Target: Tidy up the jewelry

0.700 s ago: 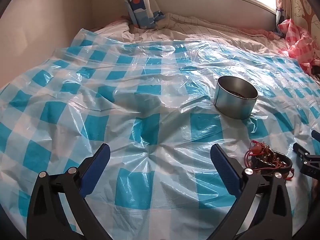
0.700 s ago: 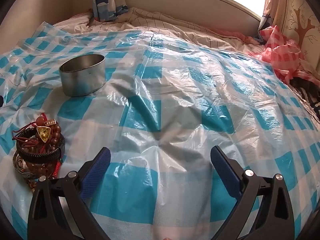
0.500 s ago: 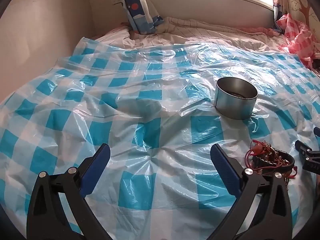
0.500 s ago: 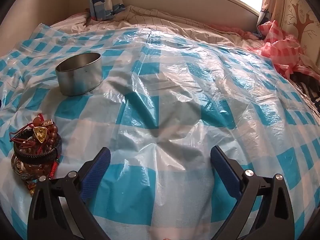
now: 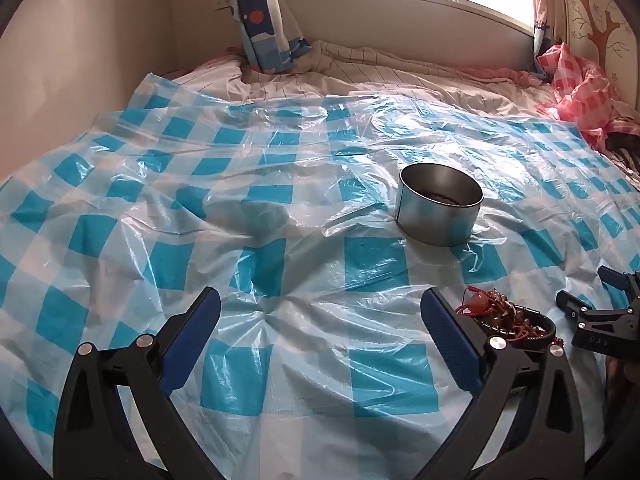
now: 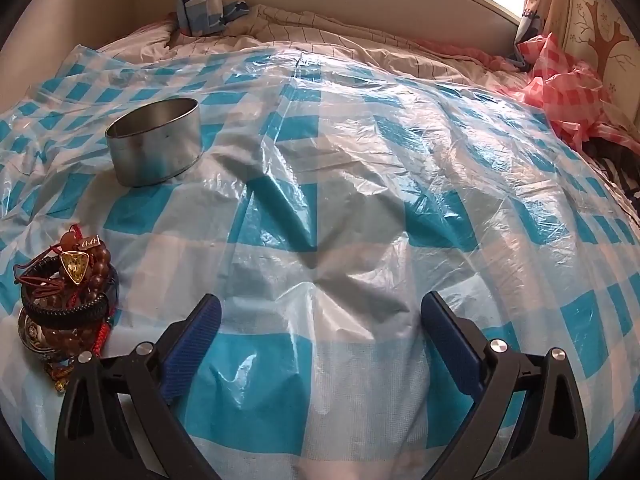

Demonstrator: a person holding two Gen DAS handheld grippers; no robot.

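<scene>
Sheet [image 6: 360,208] spread over bed [image 5: 400,76]. Tin [image 5: 439,204] stands on sheet, upright; something lies inside, cannot tell what. Jewelry pile [image 6: 66,296] on sheet, nearer than tin, apart from it. In left wrist view, pile sits between both grippers, behind the left one's right finger. Curtain [image 5: 264,20] hangs behind bed. Crumpled cloth [image 6: 560,92] at bed's far right.

Each tool is a black plastic frame. The left tool [image 5: 320,328] and right tool [image 6: 320,328] both carry ribbed blue pads [image 5: 450,334] and round silver screw heads [image 5: 498,343] on their arms; white lettering marks one body.
</scene>
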